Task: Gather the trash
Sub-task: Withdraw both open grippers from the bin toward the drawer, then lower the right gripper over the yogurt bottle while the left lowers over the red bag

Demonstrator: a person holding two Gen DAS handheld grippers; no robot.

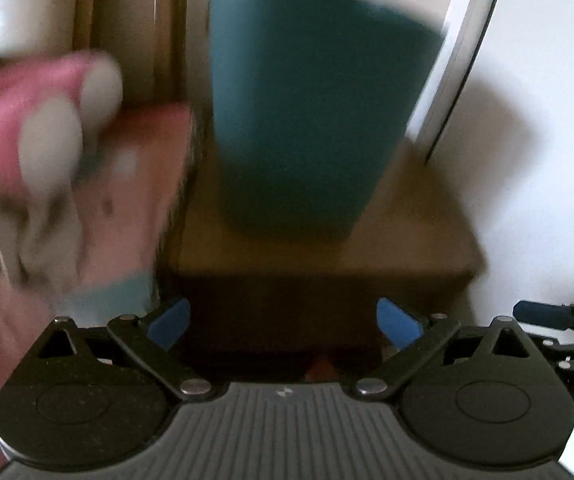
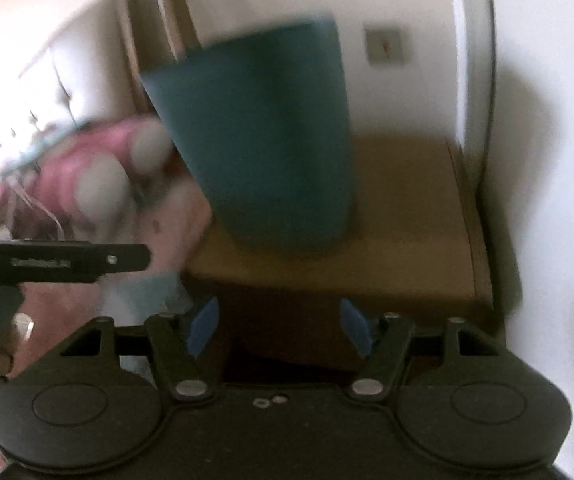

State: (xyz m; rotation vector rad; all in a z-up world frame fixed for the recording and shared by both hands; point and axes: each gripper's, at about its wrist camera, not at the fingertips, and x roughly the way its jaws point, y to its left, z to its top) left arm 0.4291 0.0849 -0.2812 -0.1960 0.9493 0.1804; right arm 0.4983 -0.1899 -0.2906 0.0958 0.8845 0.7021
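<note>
A teal trash bin (image 1: 307, 112) stands upright on a brown wooden nightstand (image 1: 407, 236); it also shows in the right wrist view (image 2: 271, 140). Both views are motion-blurred. My left gripper (image 1: 283, 322) is open and empty, in front of the nightstand and short of the bin. My right gripper (image 2: 277, 326) is open and empty, also in front of the nightstand (image 2: 407, 248). The right gripper's blue fingertip (image 1: 543, 314) shows at the right edge of the left wrist view, and the left gripper's body (image 2: 47, 260) shows at the left of the right wrist view. No trash item is clearly visible.
A bed with pink bedding (image 1: 127, 184) and a pink bolster with grey ends (image 1: 47, 120) lies to the left of the nightstand. A white wall (image 1: 547, 120) is to the right. A wall switch plate (image 2: 385, 46) sits behind the bin.
</note>
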